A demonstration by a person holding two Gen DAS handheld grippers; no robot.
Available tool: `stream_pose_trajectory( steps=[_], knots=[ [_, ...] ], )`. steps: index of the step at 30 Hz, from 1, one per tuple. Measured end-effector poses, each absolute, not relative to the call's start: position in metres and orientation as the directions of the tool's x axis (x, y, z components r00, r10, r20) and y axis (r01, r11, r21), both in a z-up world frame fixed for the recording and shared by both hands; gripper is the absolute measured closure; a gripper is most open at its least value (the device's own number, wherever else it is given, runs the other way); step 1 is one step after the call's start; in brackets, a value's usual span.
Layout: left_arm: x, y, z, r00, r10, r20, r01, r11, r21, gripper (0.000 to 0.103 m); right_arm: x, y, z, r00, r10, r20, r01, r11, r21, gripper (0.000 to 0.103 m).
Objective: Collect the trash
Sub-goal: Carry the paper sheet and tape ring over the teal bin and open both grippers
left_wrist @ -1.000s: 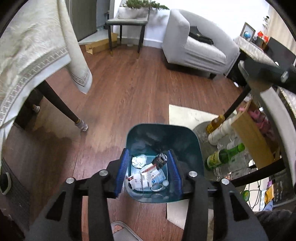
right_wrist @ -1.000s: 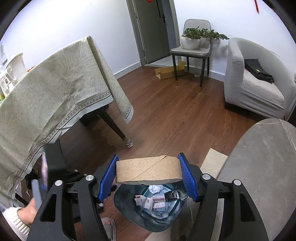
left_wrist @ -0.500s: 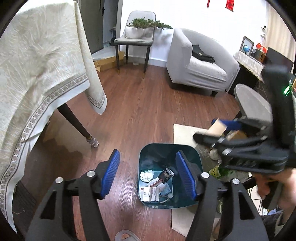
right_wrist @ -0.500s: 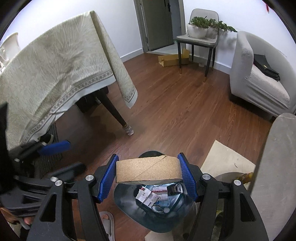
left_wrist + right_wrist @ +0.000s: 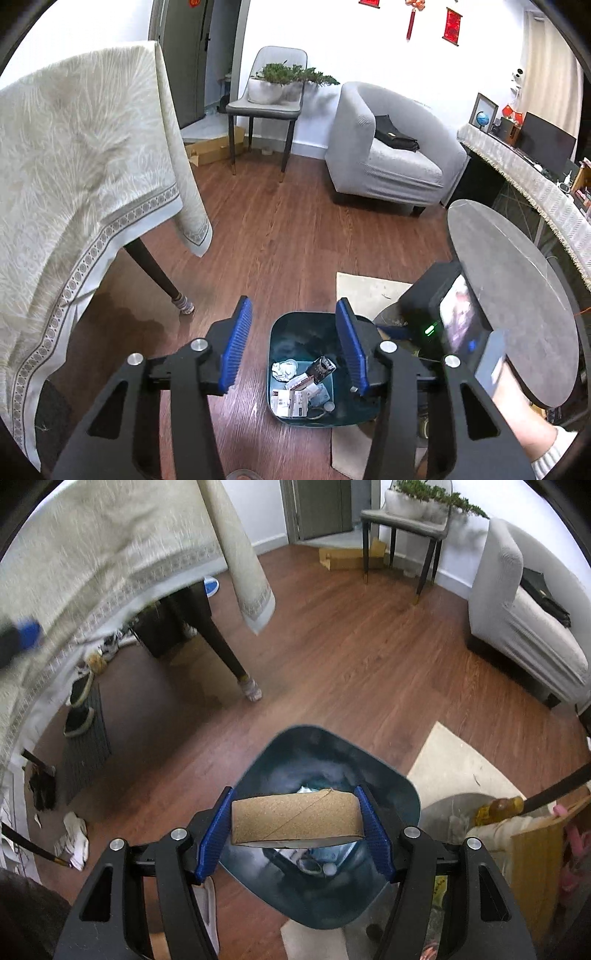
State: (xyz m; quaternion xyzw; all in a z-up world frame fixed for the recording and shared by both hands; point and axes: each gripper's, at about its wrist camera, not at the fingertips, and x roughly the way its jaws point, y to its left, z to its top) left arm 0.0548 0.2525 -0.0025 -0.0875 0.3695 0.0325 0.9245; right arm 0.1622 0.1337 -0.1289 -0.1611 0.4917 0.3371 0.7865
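A dark teal trash bin (image 5: 295, 325) stands on the wood floor and holds crumpled paper, small cartons and wrappers (image 5: 303, 384). My left gripper (image 5: 293, 343) is open and empty, raised above the bin's left side. My right gripper (image 5: 295, 825) is shut on a brown cardboard tape roll (image 5: 295, 818) and holds it right over the bin's mouth (image 5: 391, 779). The roll hides most of the trash in the right wrist view. The right gripper's body (image 5: 450, 325) shows at the right in the left wrist view.
A table with a pale cloth (image 5: 74, 177) and dark leg (image 5: 155, 273) stands left. A round grey table (image 5: 509, 295) is right of the bin, with bottles (image 5: 498, 806) beneath. A beige mat (image 5: 458, 764), grey armchair (image 5: 391, 155) and chair with plant (image 5: 269, 99) lie beyond.
My left gripper has risen and pulled back from the bin, still open. My right gripper has moved down closer over the bin with the roll still in it.
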Motion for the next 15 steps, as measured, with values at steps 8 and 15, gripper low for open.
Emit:
stream_pose_trajectory(
  steps=[8,15],
  knots=[
    [0.052,0.240,0.013,0.744,0.020,-0.668,-0.111,0.989,-0.095,0.051,0.151,0.135,-0.154,0.259,0.288,-0.922,-0.708,0.706,0.022,0.023],
    [0.049,0.234,0.026,0.764,0.021,-0.645,-0.113,0.988,-0.102,0.048,0.148,0.125,-0.131,0.270,0.350,-0.897,-0.711,0.700,0.059,0.023]
  ],
)
